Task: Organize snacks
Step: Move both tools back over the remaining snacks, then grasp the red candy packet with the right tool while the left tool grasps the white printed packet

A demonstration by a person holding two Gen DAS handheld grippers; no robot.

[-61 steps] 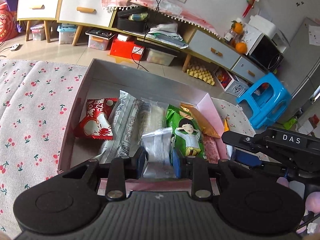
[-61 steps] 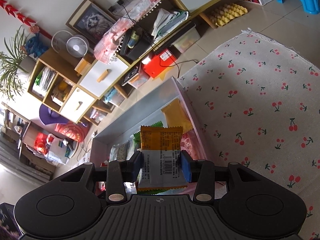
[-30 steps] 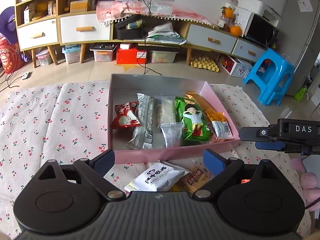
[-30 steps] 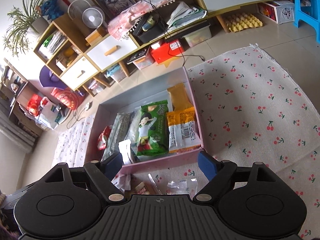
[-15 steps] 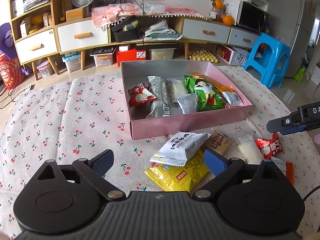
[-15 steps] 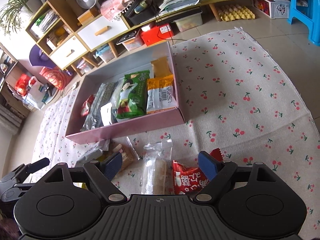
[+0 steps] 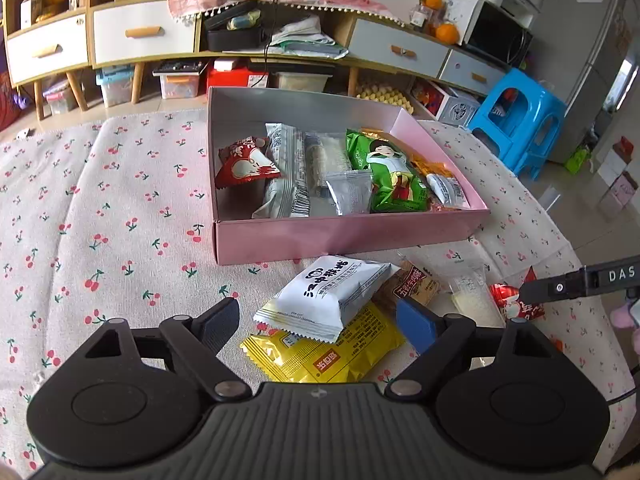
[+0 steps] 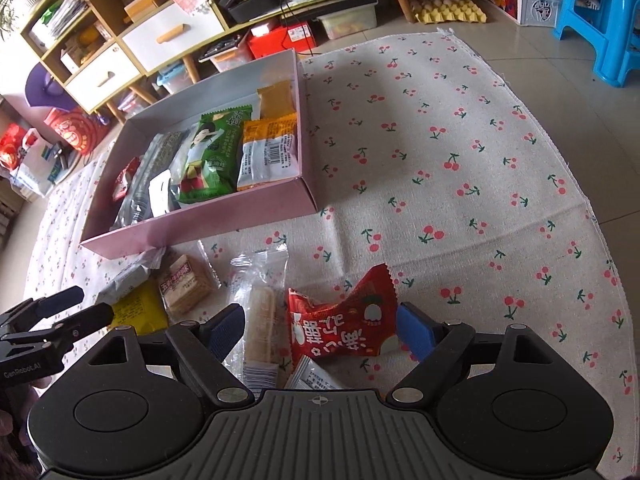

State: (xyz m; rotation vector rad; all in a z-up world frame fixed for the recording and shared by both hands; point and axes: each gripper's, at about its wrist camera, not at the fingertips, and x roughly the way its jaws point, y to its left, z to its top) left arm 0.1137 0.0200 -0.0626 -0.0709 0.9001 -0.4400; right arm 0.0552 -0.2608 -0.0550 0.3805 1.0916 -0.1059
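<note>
A pink box (image 7: 352,236) (image 8: 208,216) on the cherry-print cloth holds several snack packets. In front of it lie loose snacks: a white packet (image 7: 328,296) on a yellow packet (image 7: 324,356), a brown cracker pack (image 7: 412,286) (image 8: 184,286), a clear wafer pack (image 8: 260,308) and a red packet (image 8: 344,320). My left gripper (image 7: 316,326) hovers over the white and yellow packets, its jaws closing, the pads clear of them. My right gripper (image 8: 320,330) is open, straddling the red packet and the wafer pack without touching.
The cherry-print cloth (image 8: 460,184) covers the floor, free to the right of the box. A blue stool (image 7: 520,120) stands at the right. Low cabinets (image 7: 120,36) with bins beneath line the back wall. The other gripper's finger (image 7: 580,282) reaches in at the right.
Both grippers let go of their packets into the box, drew back from it and sank over the loose snacks. The left jaws have narrowed; the right jaws keep their width.
</note>
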